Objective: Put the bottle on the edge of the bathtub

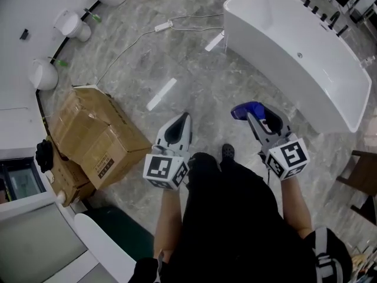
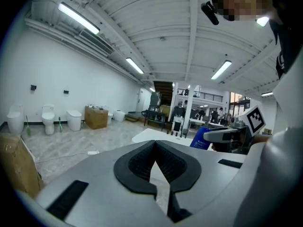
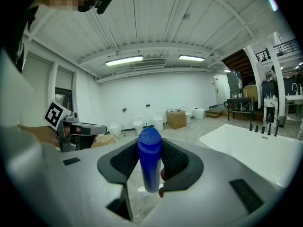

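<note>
A blue bottle (image 3: 150, 162) stands upright between the jaws of my right gripper (image 3: 150, 167), which is shut on it. In the head view the blue bottle (image 1: 247, 110) sticks out ahead of the right gripper (image 1: 257, 118), held over the floor short of the white bathtub (image 1: 347, 108). The bathtub rim (image 3: 246, 141) lies to the right in the right gripper view. My left gripper (image 1: 180, 128) hangs level beside it, its jaws closed with nothing between them; the left gripper (image 2: 155, 160) view shows the pads meeting.
Cardboard boxes (image 1: 97, 135) stand on the floor at the left. A power strip and cable (image 1: 163, 26) lie on the marble floor ahead. Toilets (image 1: 70, 23) line the left wall. Taps (image 1: 323, 15) sit on the tub's far rim. A dark wooden stand (image 1: 360, 175) is at the right.
</note>
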Demonstrator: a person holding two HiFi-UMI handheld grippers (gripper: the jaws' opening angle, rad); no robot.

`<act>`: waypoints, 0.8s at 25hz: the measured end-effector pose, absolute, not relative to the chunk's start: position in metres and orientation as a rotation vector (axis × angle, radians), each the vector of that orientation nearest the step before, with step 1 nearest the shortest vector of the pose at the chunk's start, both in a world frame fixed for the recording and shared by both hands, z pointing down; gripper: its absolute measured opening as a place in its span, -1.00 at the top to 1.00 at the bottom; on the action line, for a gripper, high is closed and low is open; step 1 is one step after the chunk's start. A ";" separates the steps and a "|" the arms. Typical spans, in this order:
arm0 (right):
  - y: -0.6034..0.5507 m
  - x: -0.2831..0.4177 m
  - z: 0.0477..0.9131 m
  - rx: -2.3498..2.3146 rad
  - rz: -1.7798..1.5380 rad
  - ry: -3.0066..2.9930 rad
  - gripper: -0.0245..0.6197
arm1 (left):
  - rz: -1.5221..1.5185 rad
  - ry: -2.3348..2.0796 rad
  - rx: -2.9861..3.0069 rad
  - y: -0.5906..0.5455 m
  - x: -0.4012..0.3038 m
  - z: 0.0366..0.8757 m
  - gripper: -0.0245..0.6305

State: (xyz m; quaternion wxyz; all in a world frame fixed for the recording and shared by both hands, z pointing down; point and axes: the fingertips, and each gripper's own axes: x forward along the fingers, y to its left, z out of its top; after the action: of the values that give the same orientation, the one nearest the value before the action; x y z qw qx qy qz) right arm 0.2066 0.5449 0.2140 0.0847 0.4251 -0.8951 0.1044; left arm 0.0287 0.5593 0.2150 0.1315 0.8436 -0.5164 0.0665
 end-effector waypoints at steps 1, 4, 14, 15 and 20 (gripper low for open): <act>0.538 0.205 0.215 1.266 0.311 -2.665 0.47 | 0.197 -1.497 2.445 0.554 0.027 0.217 0.89; 0.512 0.196 0.220 1.268 0.333 -2.651 0.47 | 0.190 -1.497 2.429 0.528 0.015 0.223 0.89; 0.394 0.124 0.218 1.332 0.334 -2.594 0.47 | 0.159 -1.441 2.469 0.393 -0.064 0.226 0.89; 0.379 0.115 0.213 1.338 0.330 -2.598 0.47 | 0.155 -1.436 2.478 0.376 -0.075 0.223 0.89; 0.316 0.068 0.205 1.393 0.318 -2.583 0.47 | 0.148 -1.389 2.516 0.307 -0.123 0.220 0.89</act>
State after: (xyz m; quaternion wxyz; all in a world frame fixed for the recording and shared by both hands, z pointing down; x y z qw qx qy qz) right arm 0.0676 0.3157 0.2050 0.0947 0.4699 -0.8711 0.1073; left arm -0.1226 0.3065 0.2199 0.1315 0.8668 -0.4783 0.0509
